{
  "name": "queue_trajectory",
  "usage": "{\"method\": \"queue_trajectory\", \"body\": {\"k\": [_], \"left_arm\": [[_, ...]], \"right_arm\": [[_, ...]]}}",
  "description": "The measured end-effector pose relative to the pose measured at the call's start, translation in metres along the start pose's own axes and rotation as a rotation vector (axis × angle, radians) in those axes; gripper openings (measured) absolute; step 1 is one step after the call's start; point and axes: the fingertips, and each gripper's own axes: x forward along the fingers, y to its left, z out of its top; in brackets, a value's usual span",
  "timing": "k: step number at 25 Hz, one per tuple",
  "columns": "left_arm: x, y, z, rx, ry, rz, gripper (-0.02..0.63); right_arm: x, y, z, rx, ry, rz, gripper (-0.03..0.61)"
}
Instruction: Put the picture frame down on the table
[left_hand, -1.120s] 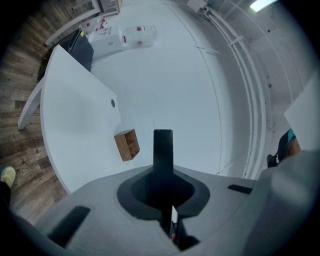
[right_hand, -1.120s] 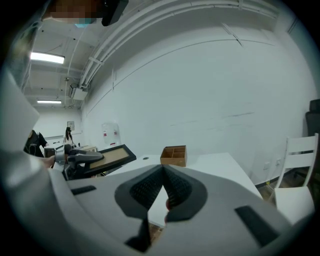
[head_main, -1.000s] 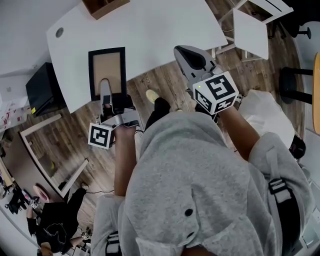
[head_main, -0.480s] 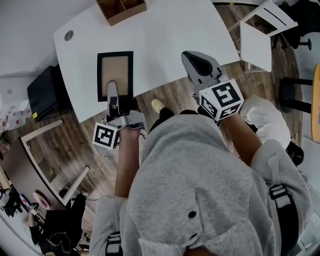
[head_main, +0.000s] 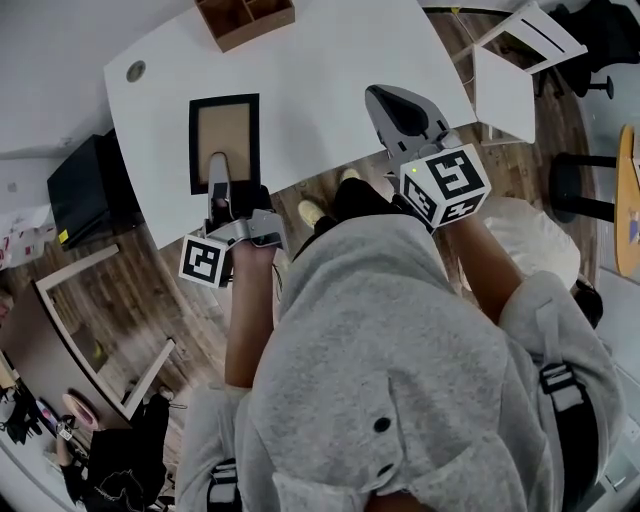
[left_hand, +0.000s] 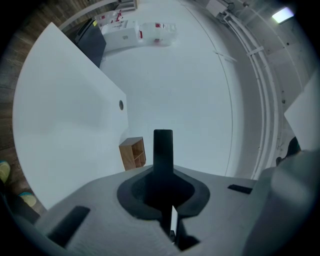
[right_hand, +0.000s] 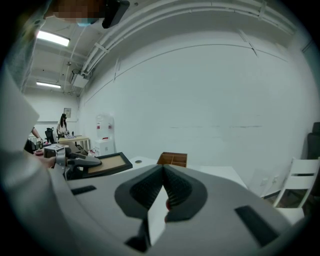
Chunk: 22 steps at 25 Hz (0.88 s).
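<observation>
Picture frame (head_main: 224, 140), black-bordered with a tan backing, is seen face-up over the near left corner of the white worktop (head_main: 330, 70), its long sides running away from the near edge. Whether it rests fully on the surface cannot be told. Its near short edge is gripped by the left gripper (head_main: 217, 172), whose jaws are closed on it; in the left gripper view the frame (left_hand: 163, 150) is seen edge-on as a dark upright bar between them. The right gripper (head_main: 388, 102) is held over the near edge of the worktop, well to the right of the frame, and its jaws (right_hand: 161, 175) are pressed together with nothing between them. A wooden compartment box (head_main: 245, 15) is seen at the far edge.
</observation>
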Motion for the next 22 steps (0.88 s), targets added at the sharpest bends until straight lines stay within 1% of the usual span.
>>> {"method": "queue_trajectory", "body": {"k": [4,9,17,22], "left_arm": [[0.004,0.003,0.002,0.007,-0.006,0.01,0.026],[0.016,0.007,0.0,-0.003,-0.022,0.017,0.026],[0.054,0.02,-0.005,0.006,-0.028,0.063,0.026],[0.079,0.038,-0.013,-0.011,-0.025,0.115,0.026]], "right_arm": [[0.003,-0.008,0.0,0.009,-0.003,-0.005,0.026],[0.009,-0.02,-0.005,0.028,0.0,0.002,0.026],[0.038,-0.042,-0.014,0.07,0.027,0.034,0.026],[0.054,-0.066,-0.022,0.092,0.058,0.035,0.026]]}}
